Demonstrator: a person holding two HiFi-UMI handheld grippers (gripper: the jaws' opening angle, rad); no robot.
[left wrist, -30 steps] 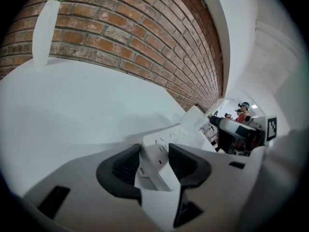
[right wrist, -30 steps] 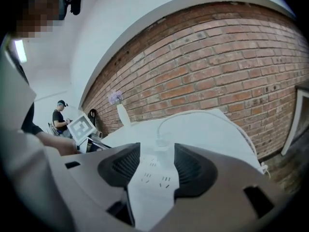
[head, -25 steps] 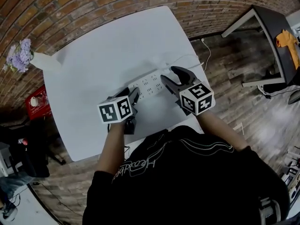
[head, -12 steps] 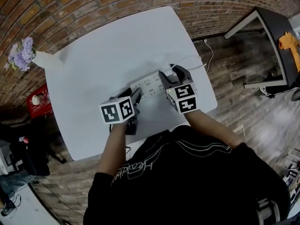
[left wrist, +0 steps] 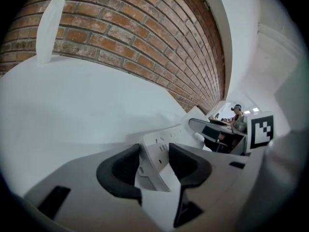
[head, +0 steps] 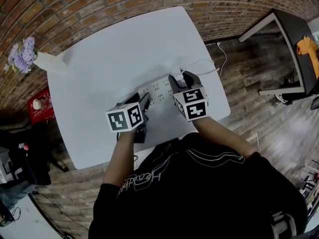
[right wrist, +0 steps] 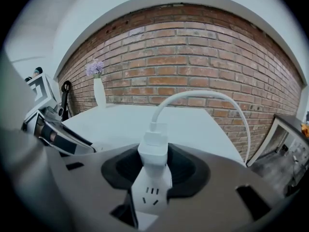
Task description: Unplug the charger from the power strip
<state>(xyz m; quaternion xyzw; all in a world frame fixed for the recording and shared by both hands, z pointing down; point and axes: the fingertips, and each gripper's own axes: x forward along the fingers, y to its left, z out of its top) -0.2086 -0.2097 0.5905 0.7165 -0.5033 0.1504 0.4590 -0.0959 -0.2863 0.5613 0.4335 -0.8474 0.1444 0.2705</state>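
Observation:
A white power strip lies on the white table. A white charger with a white cable is plugged into its right end. My left gripper is shut on the strip's left end; in the left gripper view its pads press both sides of the strip. My right gripper stands over the strip's right end. Its jaws are closing, with the charger between them and a narrow gap on each side. The strip's end socket shows below the charger.
A white vase with purple flowers stands at the table's far left corner by the brick wall. The cable arcs right and drops off the table's right edge. A grey desk stands at the right on the wooden floor.
My right gripper has moved in and down from wide open beside the strip, so its jaws now straddle the charger. The left gripper and strip have stayed put.

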